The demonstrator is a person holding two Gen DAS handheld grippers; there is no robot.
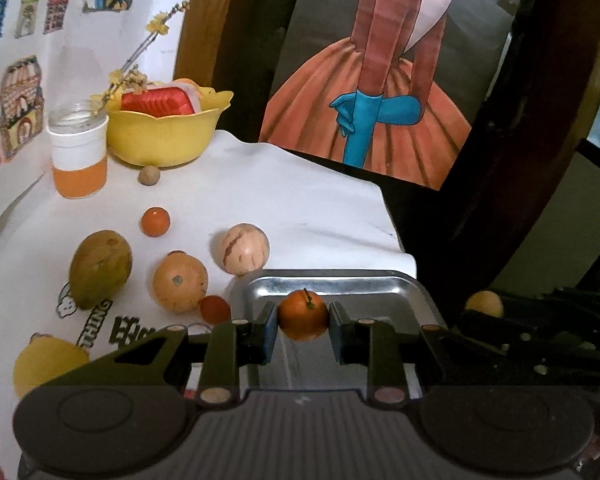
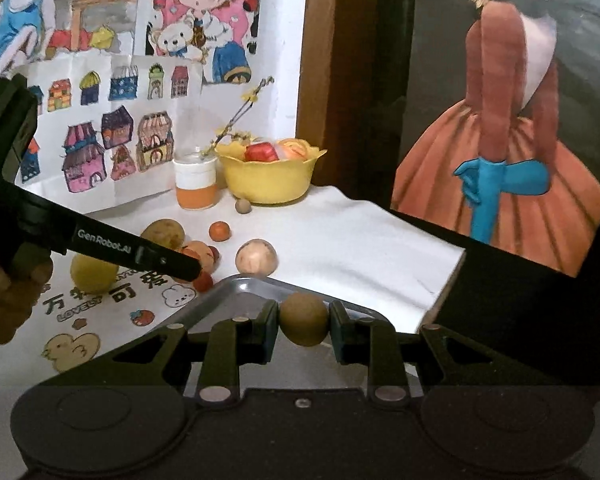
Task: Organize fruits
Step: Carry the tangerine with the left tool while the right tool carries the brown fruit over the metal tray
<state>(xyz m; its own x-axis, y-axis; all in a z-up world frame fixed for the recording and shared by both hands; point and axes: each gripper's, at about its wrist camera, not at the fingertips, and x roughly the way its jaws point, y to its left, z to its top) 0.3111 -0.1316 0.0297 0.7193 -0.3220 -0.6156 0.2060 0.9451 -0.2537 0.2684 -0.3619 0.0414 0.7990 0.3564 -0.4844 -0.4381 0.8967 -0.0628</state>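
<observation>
Both our grippers carry fruit above the metal tray [image 1: 332, 284].

Our left gripper [image 1: 303, 330] clamps a small orange [image 1: 303, 317]; our right gripper [image 2: 304, 330] grips a brown round fruit [image 2: 304, 319]. More fruit lies on the white cloth [image 1: 300, 200] ahead-left of both, the yellow bowl [image 1: 164, 136] farther back.

"GenRobot.AI" on the left gripper [image 2: 188, 270]; "LOVELY" on the white table cover [image 2: 340, 240]
</observation>
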